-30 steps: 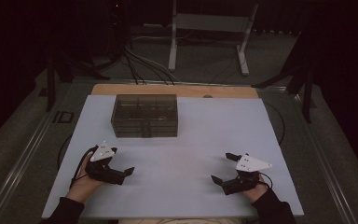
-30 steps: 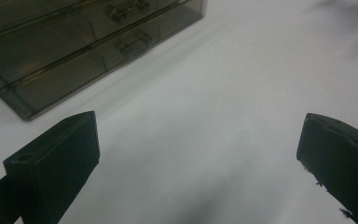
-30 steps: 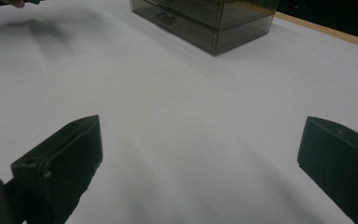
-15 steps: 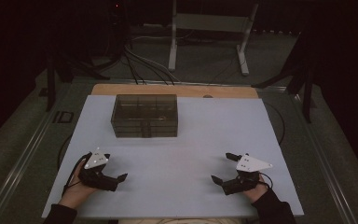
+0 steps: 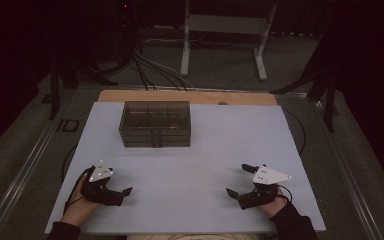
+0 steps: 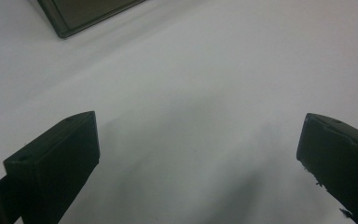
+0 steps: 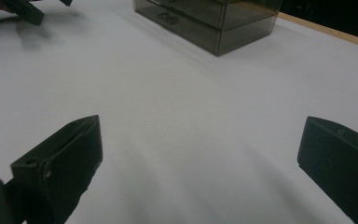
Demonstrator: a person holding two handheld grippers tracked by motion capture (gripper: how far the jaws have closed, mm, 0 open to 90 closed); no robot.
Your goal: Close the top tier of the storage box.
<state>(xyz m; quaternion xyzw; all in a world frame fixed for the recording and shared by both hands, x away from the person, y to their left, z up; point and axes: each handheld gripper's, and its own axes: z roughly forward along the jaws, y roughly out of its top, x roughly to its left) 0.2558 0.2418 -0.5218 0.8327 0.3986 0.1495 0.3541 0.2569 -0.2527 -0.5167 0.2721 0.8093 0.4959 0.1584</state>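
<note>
High view: left gripper (image 5: 125,191) and right gripper (image 5: 236,180) rest low on the white tabletop (image 5: 205,150), jaws spread and empty, well apart from the smoky transparent plastic drawer box (image 5: 155,124) toward the far edge.

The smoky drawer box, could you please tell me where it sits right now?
In the high view the drawer box sits left of centre at the far part of the white board, nearer the left claw.

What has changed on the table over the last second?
The left gripper drew back toward the person's edge of the table, empty and jaws open. The right gripper, also open, and the smoky drawer box stayed where they were.
</note>
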